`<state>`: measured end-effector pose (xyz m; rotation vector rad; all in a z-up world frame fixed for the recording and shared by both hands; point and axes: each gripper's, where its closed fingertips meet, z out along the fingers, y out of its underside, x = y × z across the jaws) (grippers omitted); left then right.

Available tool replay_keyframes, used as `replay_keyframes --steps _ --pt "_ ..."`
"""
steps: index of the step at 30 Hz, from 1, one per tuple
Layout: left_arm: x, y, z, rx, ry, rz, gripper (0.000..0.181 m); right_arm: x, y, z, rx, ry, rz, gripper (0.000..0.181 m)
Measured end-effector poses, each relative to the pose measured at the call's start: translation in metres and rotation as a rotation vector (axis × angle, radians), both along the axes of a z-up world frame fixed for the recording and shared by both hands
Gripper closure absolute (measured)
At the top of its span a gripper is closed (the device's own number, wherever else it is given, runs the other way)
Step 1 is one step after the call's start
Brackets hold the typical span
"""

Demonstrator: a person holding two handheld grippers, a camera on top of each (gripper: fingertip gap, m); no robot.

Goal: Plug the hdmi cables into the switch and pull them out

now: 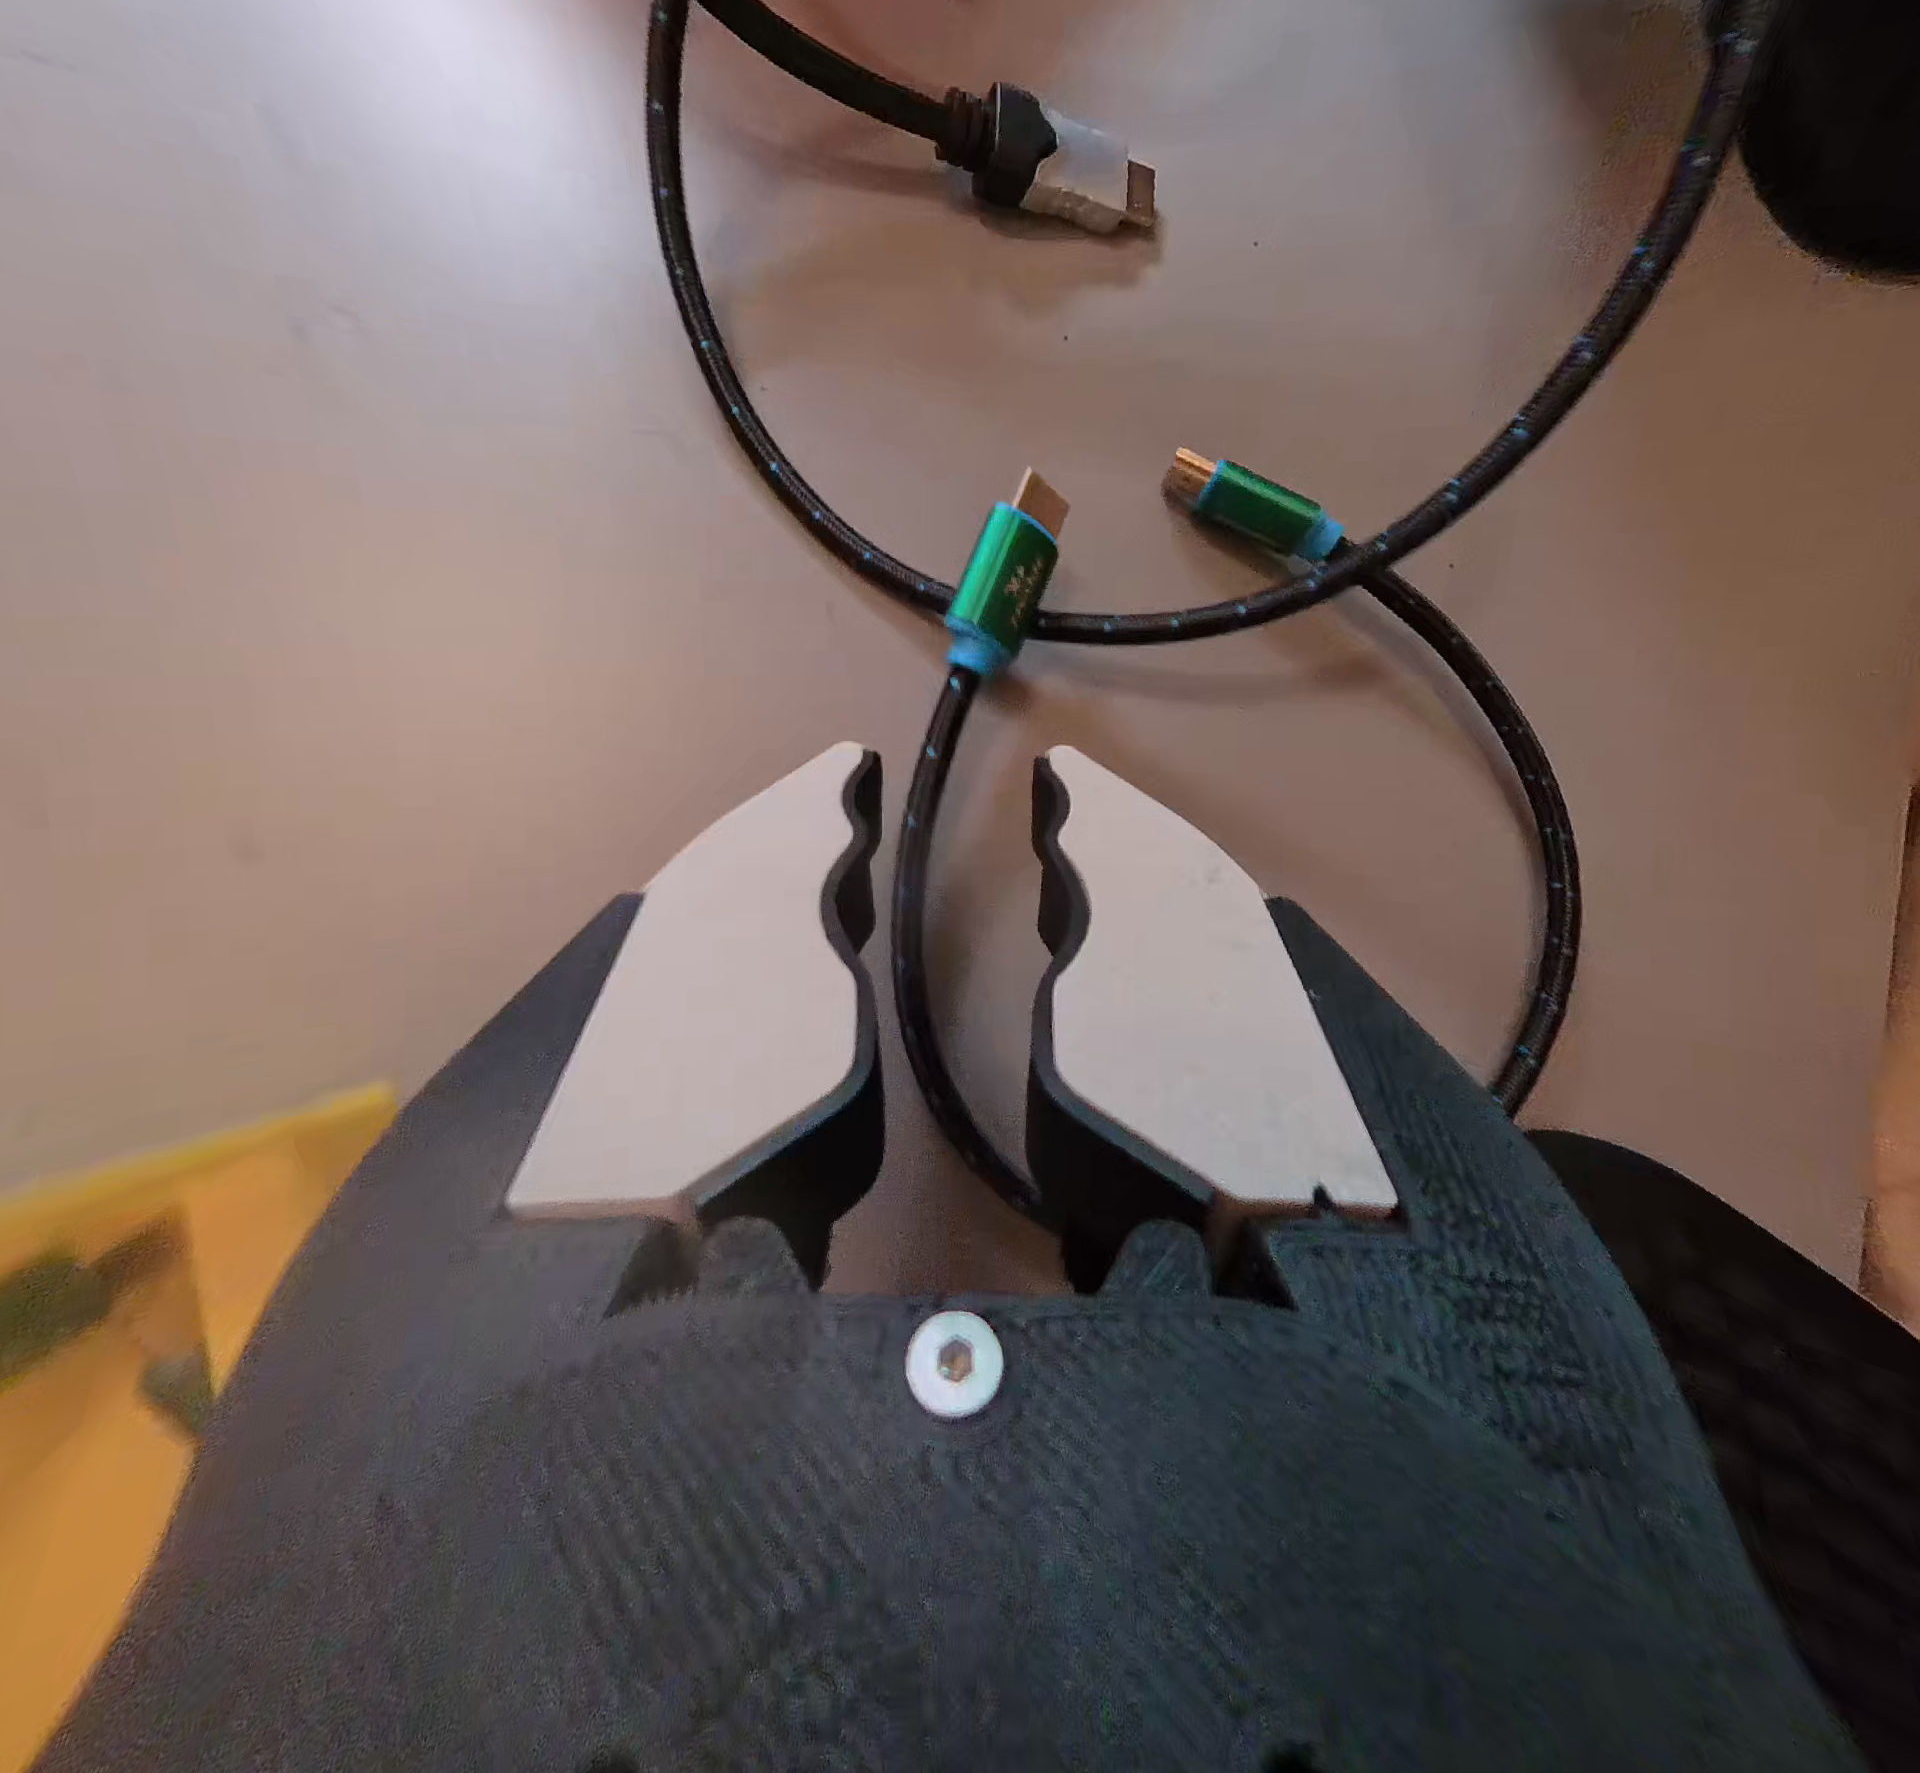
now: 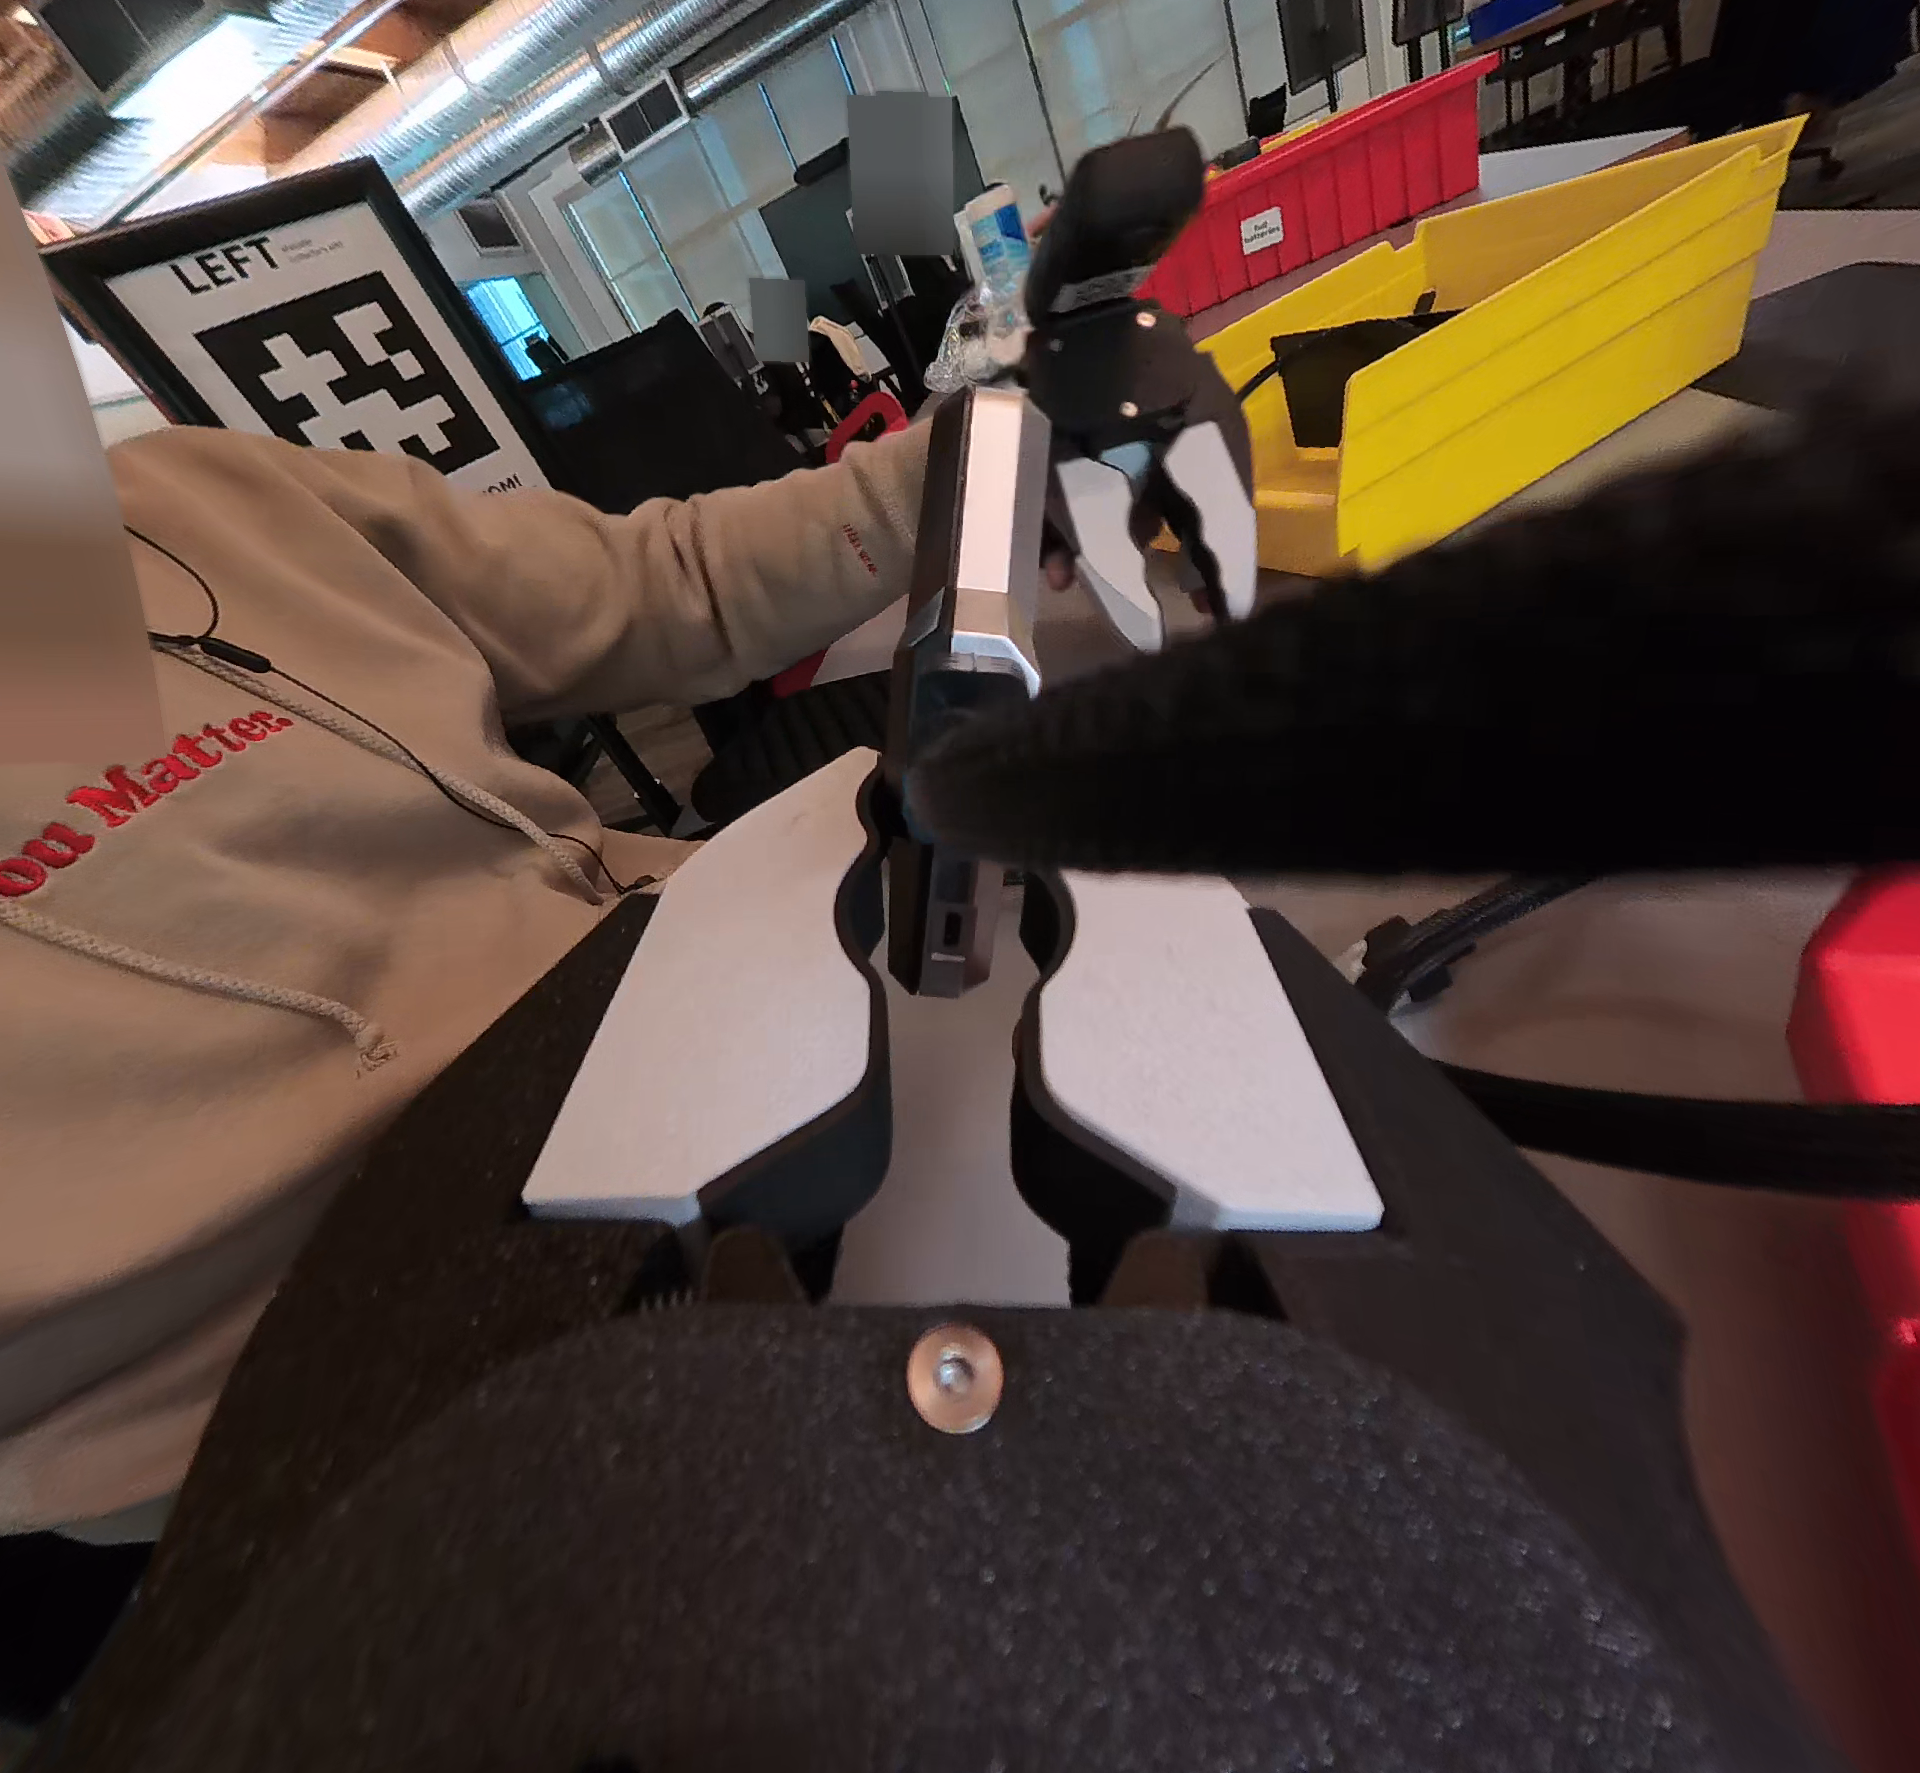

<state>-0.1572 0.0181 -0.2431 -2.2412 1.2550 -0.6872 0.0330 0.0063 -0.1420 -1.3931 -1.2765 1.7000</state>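
Observation:
My left gripper [image 1: 956, 767] is open just above the table [image 1: 364, 476]. A black braided cable [image 1: 914, 944] runs loosely between its fingers to a green HDMI plug [image 1: 1008, 570] lying ahead. A second green plug [image 1: 1252, 502] lies to the right, and a silver and black plug [image 1: 1049, 165] lies farther off. My right gripper [image 2: 956, 840] is shut on the black and white switch [image 2: 982, 518] and holds it on edge. A thick black cable [image 2: 1455, 705] with a blue collar meets the switch's side. The left gripper also shows beyond it [image 2: 1143, 518].
A yellow bin [image 2: 1538, 373] and a red bin [image 2: 1340, 165] stand at the back right. A red object [image 2: 1860, 1048] is close on the right. A person's beige sleeve [image 2: 520, 580] and a marker board [image 2: 312, 341] are on the left. A yellow bin edge [image 1: 156, 1204] shows near the left gripper.

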Motion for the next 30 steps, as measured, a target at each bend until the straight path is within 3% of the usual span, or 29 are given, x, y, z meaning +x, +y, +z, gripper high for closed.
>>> replay_keyframes --steps 6,10,12,18,23,30 --pt "0.023 0.002 -0.02 -0.227 -0.098 -0.147 0.157 0.001 -0.001 -0.002 0.002 -0.003 0.01 0.159" --pt "0.039 -0.005 -0.012 -0.317 -0.246 -0.167 0.168 0.0 -0.001 -0.003 0.006 -0.003 0.007 0.16" --pt "0.043 -0.006 -0.004 -0.286 -0.273 -0.145 0.168 -0.001 0.0 -0.004 0.006 -0.002 0.001 0.16" --pt "0.047 -0.006 0.048 -0.133 -0.29 -0.04 0.171 -0.007 0.006 -0.001 0.004 0.011 -0.043 0.159" --pt "0.075 -0.014 0.106 -0.004 -0.271 -0.064 0.171 -0.014 0.007 0.006 -0.013 0.06 -0.064 0.159" --pt "0.118 -0.009 0.125 0.038 -0.259 -0.117 0.171 -0.012 0.008 0.02 -0.071 0.168 -0.076 0.159"
